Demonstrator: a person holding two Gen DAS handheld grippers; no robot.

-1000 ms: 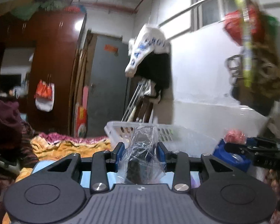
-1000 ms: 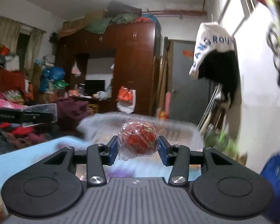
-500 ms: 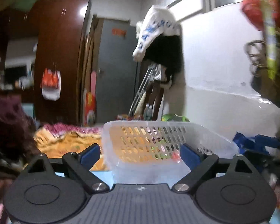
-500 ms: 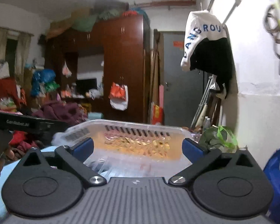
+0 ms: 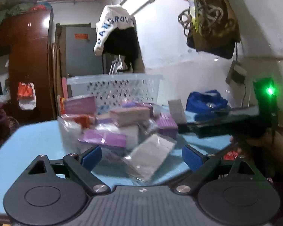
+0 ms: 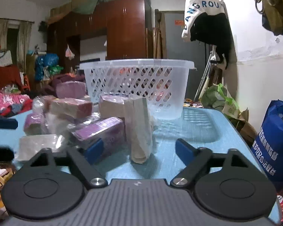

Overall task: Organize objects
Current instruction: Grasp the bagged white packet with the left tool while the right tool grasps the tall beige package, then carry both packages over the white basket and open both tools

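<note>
A white slotted basket (image 5: 113, 88) (image 6: 137, 79) stands at the back of the blue table (image 5: 28, 146) (image 6: 198, 131). In front of it lies a pile of plastic-wrapped boxes, among them a purple box (image 5: 103, 139) (image 6: 98, 130). My left gripper (image 5: 141, 157) is open and low over the near edge of the pile. A grey wrapped packet (image 5: 149, 158) lies between its fingers, untouched. My right gripper (image 6: 139, 149) has its jaws closing around an upright beige wrapped packet (image 6: 139, 128). Its pads stand apart from that packet.
A blue shopping bag (image 6: 273, 141) (image 5: 205, 101) sits at the table's right edge by the white wall. The right gripper's black body (image 5: 217, 124) reaches in from the right of the left wrist view. Clothes hang on the wall above, and a cluttered room lies to the left.
A second ago the left gripper held a clear-wrapped item and the right a red wrapped ball. Both opened at the basket and let go, then sank to the pile on the table.
</note>
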